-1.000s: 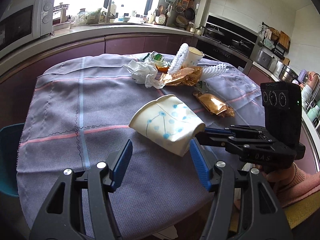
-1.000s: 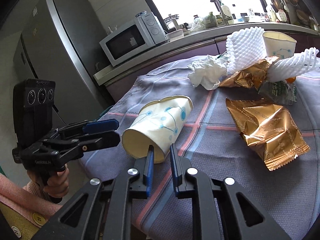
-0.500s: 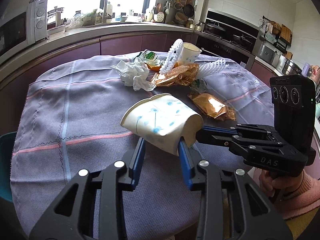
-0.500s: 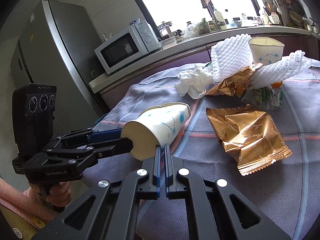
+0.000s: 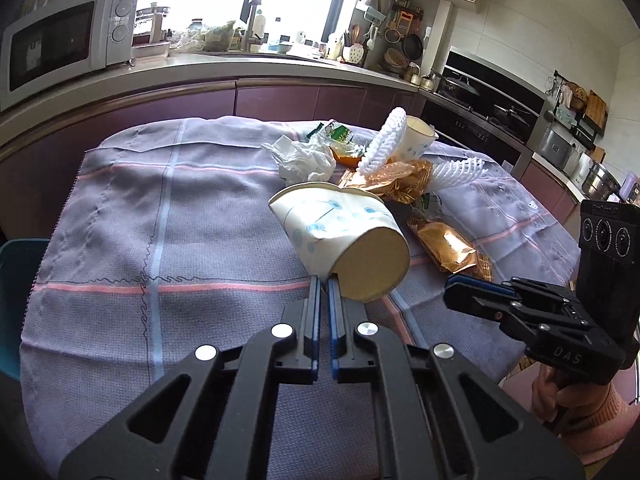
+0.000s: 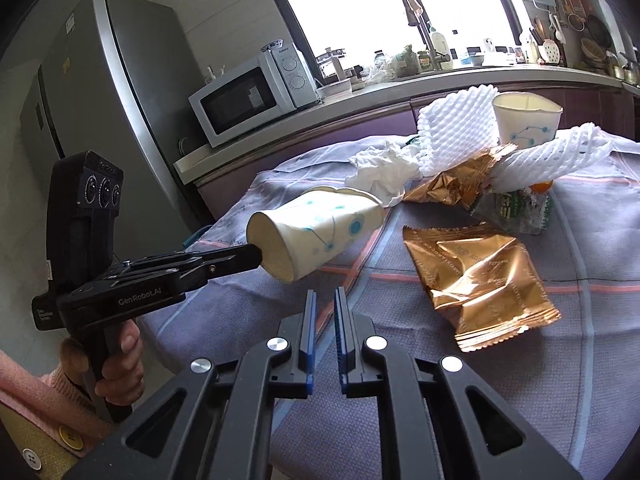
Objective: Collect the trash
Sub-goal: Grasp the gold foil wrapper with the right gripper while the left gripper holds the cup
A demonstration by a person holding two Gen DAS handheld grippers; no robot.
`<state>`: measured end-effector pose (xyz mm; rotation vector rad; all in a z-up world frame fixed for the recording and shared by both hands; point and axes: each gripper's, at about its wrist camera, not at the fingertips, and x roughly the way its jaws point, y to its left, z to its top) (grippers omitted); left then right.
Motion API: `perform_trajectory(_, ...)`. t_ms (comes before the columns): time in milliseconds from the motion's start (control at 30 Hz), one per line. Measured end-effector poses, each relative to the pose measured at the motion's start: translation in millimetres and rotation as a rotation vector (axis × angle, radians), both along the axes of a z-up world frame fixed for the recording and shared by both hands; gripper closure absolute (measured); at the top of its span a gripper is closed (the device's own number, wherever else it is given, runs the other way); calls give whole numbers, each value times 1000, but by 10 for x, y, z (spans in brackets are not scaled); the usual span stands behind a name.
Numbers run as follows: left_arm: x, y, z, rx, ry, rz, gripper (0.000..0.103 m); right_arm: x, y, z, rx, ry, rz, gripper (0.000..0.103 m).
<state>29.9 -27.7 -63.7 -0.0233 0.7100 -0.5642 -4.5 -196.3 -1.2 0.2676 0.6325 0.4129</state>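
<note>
Pinching the bottom rim of a crumpled white paper cup with pale blue dotted line-work, the left gripper has its blue-padded jaws nearly together on the thin card and holds the cup on its side above the lilac woven tablecloth, base toward the camera, dented mouth pointing at the litter pile. The right gripper hangs just below the cup, jaws a narrow slit apart, gripping nothing. Beyond lie a shiny, creased gold foil snack bag, a wadded white tissue, white foam fruit netting with a diamond mesh, and an upright second paper cup.
</note>
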Motion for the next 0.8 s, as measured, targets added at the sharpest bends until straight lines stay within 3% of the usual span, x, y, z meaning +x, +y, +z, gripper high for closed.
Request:
perform_trajectory(100, -4, 110, 82, -14, -21, 24, 99, -66, -155, 102, -65, -39, -75, 86)
perform_trajectory(167, -5, 195, 129, -21, -31, 43, 99, -78, -253, 122, -99, -47, -120, 70)
perform_trajectory(300, -31, 371, 198, -21, -55, 88, 99, -7, -392, 38, -155, 1, -175, 60)
perform_trajectory(400, -59, 510, 233, -20, -65, 119, 99, 48, -445, -52, -181, 47, -213, 40)
perform_trajectory(800, -137, 980, 232, -29, -64, 220, 99, -8, -349, -145, -288, 68, -236, 39)
